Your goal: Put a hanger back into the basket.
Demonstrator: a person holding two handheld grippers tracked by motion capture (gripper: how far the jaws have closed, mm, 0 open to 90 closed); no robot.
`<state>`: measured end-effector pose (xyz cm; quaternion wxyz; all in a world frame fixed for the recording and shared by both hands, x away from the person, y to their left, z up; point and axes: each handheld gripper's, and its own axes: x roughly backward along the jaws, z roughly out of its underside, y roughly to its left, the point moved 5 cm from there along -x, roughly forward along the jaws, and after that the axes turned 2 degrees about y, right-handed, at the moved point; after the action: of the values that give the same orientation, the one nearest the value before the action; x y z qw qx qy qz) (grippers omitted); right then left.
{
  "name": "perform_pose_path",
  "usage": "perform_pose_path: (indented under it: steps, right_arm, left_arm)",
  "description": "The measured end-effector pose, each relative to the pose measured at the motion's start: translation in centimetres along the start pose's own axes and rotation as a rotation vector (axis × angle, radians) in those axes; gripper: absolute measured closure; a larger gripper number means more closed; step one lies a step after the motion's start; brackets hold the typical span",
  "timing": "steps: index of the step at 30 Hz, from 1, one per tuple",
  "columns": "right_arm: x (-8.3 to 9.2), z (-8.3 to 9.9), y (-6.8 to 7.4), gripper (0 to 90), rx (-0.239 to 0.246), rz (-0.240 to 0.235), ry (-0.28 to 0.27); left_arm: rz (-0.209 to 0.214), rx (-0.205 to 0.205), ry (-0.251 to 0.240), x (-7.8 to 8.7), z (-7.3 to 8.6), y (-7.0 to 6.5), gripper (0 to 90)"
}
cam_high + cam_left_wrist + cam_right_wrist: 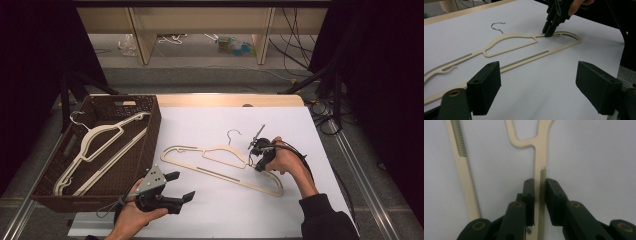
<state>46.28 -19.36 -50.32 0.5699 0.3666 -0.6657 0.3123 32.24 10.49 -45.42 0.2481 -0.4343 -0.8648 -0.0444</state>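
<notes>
No text, label, brand, number or sign could be read anywhere in the three views.
</notes>
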Motion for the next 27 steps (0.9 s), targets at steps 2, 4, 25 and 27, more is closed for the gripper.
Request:
perform_pose_path:
  steps: [2, 4, 25, 27]
  right_arm:
    - [0.0, -0.1, 0.1, 79.4, 0.024, 0.008, 0.01]
    - [0.0, -0.1, 0.1, 79.7, 0.024, 0.015, 0.012]
    - [3.0, 1.9, 1.2, 80.0, 0.103, 0.056, -0.02]
    - [3.0, 2.2, 1.4, 80.0, 0.108, 0.057, -0.011]
  left_arm:
    - [-0.006, -0.003, 0.001, -0.1, 0.0, 0.0, 20.2]
    - [-0.002, -0.003, -0.003, -0.2, -0.1, 0.0, 20.2]
    - [-0.074, 0.009, 0.128, -10.0, -2.7, 3.8, 23.7]
    - [-0.085, -0.007, 0.161, -11.2, -2.9, 4.3, 23.8]
